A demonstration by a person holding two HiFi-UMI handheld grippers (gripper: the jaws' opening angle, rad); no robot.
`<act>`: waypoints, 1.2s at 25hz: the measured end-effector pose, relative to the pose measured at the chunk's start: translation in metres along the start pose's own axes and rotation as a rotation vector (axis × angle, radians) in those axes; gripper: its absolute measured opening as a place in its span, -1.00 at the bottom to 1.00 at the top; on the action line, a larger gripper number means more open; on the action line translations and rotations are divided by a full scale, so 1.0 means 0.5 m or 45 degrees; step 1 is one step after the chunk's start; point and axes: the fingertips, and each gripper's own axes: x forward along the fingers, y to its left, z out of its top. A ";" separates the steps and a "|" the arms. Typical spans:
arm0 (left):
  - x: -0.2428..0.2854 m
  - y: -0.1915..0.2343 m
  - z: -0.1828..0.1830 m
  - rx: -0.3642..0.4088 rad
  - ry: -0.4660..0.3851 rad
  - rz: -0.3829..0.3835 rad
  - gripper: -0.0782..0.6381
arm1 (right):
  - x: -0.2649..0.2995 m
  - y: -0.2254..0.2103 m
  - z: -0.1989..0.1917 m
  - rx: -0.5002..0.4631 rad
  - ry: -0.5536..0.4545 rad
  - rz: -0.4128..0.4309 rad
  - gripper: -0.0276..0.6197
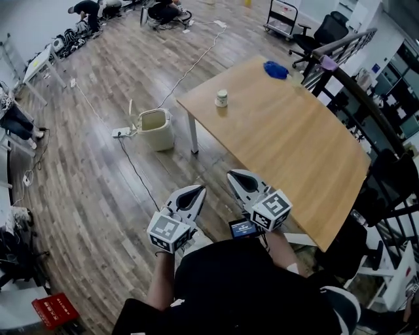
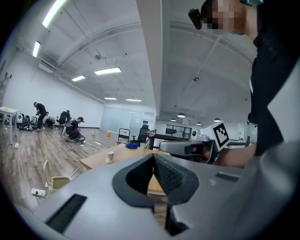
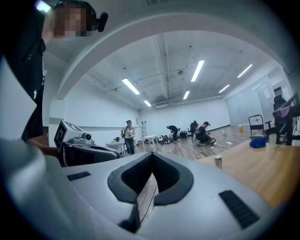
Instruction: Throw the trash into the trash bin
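A small white paper cup (image 1: 222, 98) stands near the wooden table's (image 1: 288, 144) left corner, and a crumpled blue thing (image 1: 275, 69) lies at its far end. The beige trash bin (image 1: 156, 129) sits on the floor by the table leg. My left gripper (image 1: 196, 190) and right gripper (image 1: 236, 175) are held side by side close to my body, short of the table's near edge, both shut with nothing in them. The left gripper view shows the cup (image 2: 110, 157), the blue thing (image 2: 131, 146) and the bin (image 2: 56, 182) beyond its jaws. In the right gripper view the cup (image 3: 218, 161) appears ahead to the right.
A white cable (image 1: 131, 163) and a power strip (image 1: 120, 133) run across the wood floor beside the bin. Office chairs (image 1: 321, 36) and a cart (image 1: 281, 18) stand past the table. A black railing (image 1: 373, 118) borders its right side. Several people work at the far end of the room.
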 end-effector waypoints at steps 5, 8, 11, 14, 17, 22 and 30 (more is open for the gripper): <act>-0.028 0.131 0.012 -0.003 -0.019 -0.020 -0.76 | 0.131 -0.018 0.012 0.024 -0.044 -0.059 -0.92; -0.024 0.199 0.002 -0.048 -0.010 -0.010 -0.76 | 0.181 -0.025 0.001 0.021 -0.009 -0.079 -0.92; -0.002 0.233 0.002 -0.110 -0.031 -0.027 -0.76 | 0.208 -0.056 -0.002 0.027 0.027 -0.105 -0.92; 0.029 0.267 -0.007 -0.095 -0.010 -0.059 -0.76 | 0.242 -0.109 0.001 0.035 0.005 -0.155 -0.92; 0.059 0.327 0.000 -0.094 0.006 -0.057 -0.76 | 0.306 -0.163 0.015 0.027 -0.011 -0.176 -0.92; 0.134 0.468 0.023 -0.107 0.041 -0.014 -0.76 | 0.449 -0.279 0.040 0.102 -0.049 -0.158 -0.92; 0.346 0.644 0.107 -0.068 0.048 -0.035 -0.76 | 0.590 -0.489 0.095 0.122 -0.035 -0.143 -0.92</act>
